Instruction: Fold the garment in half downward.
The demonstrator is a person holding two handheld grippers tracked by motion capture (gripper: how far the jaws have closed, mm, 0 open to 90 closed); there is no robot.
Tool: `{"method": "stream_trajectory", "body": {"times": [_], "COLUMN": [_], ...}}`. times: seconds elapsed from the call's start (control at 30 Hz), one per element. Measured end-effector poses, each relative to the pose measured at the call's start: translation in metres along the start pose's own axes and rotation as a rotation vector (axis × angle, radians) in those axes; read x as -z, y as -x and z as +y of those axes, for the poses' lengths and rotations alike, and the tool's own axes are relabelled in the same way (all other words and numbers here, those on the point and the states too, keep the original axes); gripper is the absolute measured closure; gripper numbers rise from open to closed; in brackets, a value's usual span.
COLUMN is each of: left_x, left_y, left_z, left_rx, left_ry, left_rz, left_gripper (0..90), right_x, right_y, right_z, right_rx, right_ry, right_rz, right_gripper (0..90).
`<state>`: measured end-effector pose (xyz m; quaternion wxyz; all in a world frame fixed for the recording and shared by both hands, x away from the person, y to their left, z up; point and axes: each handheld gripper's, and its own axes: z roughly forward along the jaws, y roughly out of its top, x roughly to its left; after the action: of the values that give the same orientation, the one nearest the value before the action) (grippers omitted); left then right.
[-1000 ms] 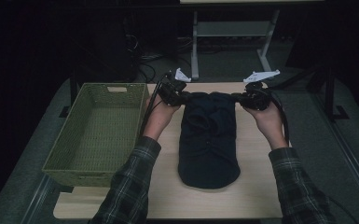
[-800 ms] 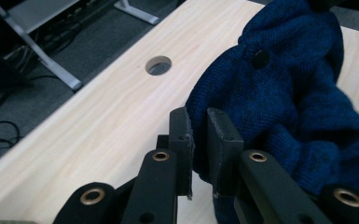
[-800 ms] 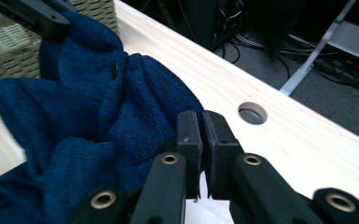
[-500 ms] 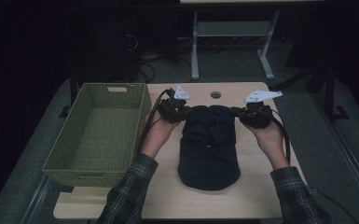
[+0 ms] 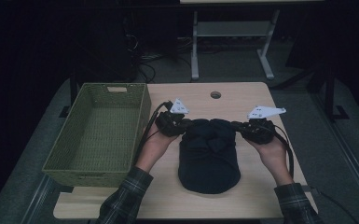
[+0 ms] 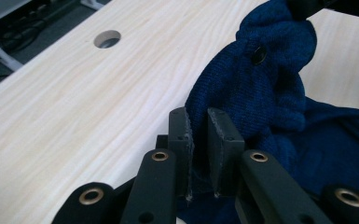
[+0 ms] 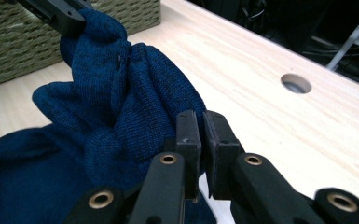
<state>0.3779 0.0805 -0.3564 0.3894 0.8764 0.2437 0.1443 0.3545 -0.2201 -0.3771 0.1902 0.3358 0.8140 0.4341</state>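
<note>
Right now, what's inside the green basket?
Nothing visible: the woven floor of the green basket looks bare in the high view. The strip just behind its near wall is hidden, so something small and flat there can't be excluded.

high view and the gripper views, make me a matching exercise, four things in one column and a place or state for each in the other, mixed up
Things:
1. basket
2. sweater
3. left gripper
4. round hole

Places or states:
A. in the tabletop near its far edge
B. dark blue, bunched between the two grippers
C. green, at the table's left side
D. shut on the knit's edge

Pairs: 1-C, 2-B, 3-D, 4-A
</note>
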Motion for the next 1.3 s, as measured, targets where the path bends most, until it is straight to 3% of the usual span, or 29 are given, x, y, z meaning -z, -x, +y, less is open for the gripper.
{"method": "stream_trajectory", "body": {"times": [0.37,0.5,0.8,1.3], "left_x": [0.003,0.006,0.013,0.017], "left_y": [0.008,0.012,0.027,0.048], "left_z": [-0.013,-0.016,-0.026,-0.047], "left_rx": [0.025,0.004,-0.016,-0.016], "left_ry": [-0.010,-0.018,-0.048,-0.094], "left_rz": [-0.069,-0.082,-0.115,-0.188], "left_gripper": [80.3,80.3,80.3,80.3], "right_x": [0.010,0.015,0.022,0.028], "right_y": [-0.009,-0.014,-0.027,-0.050], "right_z": [-0.013,-0.017,-0.028,-0.051], "right_rx": [0.003,-0.007,0.027,0.022], "right_ry": [-0.010,-0.015,-0.040,-0.092], "right_rz": [0.046,0.068,0.086,0.141], "right_gripper": [84.3,84.0,83.8,82.7]}}
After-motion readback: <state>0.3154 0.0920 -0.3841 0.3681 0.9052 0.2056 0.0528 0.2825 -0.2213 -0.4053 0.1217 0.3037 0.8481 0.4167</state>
